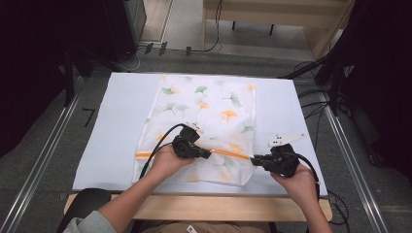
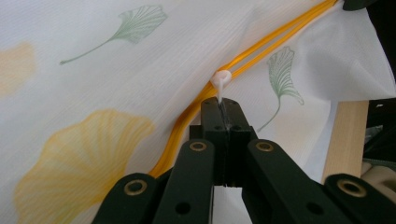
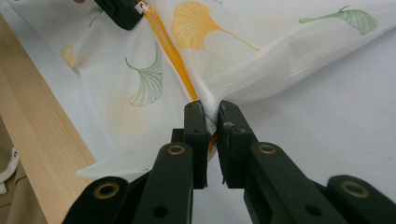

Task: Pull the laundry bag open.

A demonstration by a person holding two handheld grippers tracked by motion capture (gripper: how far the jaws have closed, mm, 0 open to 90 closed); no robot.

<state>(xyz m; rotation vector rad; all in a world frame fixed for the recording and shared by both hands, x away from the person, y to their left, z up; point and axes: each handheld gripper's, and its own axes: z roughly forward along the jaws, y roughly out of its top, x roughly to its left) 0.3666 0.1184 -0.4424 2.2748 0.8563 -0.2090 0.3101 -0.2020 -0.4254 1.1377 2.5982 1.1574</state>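
Observation:
A white mesh bag (image 1: 209, 121) printed with green and orange ginkgo leaves lies flat on the table. An orange zipper (image 1: 228, 153) runs across its near part. My left gripper (image 1: 208, 154) is shut on the white zipper pull (image 2: 220, 80), roughly midway along the zipper. My right gripper (image 1: 253, 160) is shut on the bag's right edge at the zipper's end, with cloth (image 3: 211, 112) bunched between its jaws. In the right gripper view the left gripper (image 3: 119, 13) sits at the top left beside the zipper (image 3: 173, 51).
A white sheet (image 1: 111, 136) covers the table, with a wooden edge (image 1: 204, 206) along the near side. Cables and dark stands (image 1: 335, 92) crowd the floor at the right. A metal rail (image 1: 41, 160) runs along the left.

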